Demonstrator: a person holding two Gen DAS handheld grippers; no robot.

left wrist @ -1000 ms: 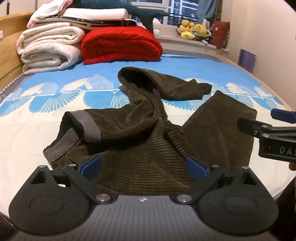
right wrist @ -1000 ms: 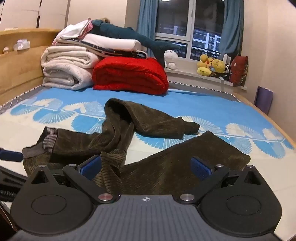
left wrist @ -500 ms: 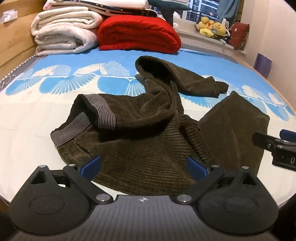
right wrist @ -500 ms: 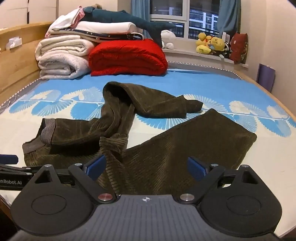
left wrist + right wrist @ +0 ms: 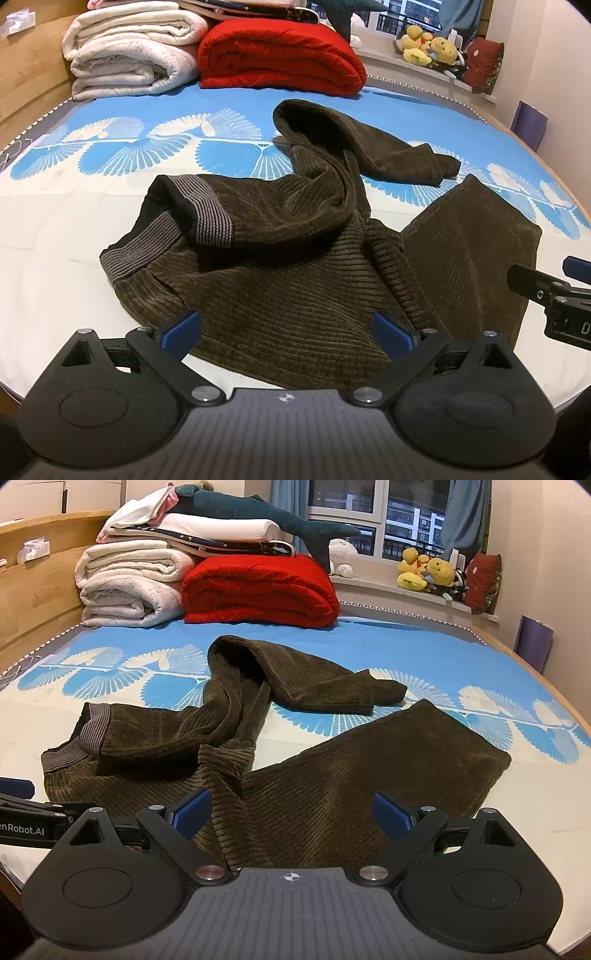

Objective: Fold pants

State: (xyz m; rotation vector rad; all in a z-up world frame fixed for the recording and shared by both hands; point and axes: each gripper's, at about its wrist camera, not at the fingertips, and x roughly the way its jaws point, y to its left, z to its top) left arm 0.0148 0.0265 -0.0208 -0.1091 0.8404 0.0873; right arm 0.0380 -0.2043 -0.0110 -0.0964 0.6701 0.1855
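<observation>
Dark olive corduroy pants (image 5: pixel 288 266) lie crumpled on the bed, with the grey ribbed waistband (image 5: pixel 162 240) at the left. One leg runs away and folds back, the other lies flat to the right (image 5: pixel 388 768). My left gripper (image 5: pixel 286 332) is open and empty, hovering over the near hem of the seat area. My right gripper (image 5: pixel 291 814) is open and empty over the near part of the flat leg. It also shows at the right edge of the left wrist view (image 5: pixel 554 295).
The blue and white bed sheet (image 5: pixel 110 147) lies under the pants. Folded white blankets (image 5: pixel 125 587) and a red blanket (image 5: pixel 258 590) are stacked at the far end. Wooden headboard (image 5: pixel 33 594) at left; plush toys (image 5: pixel 424 572) on the windowsill. The bed's near edge runs just below the grippers.
Both grippers have risen and tilted down a little, so the pants sit lower and fuller in view. Both stay open. The pants have not moved.
</observation>
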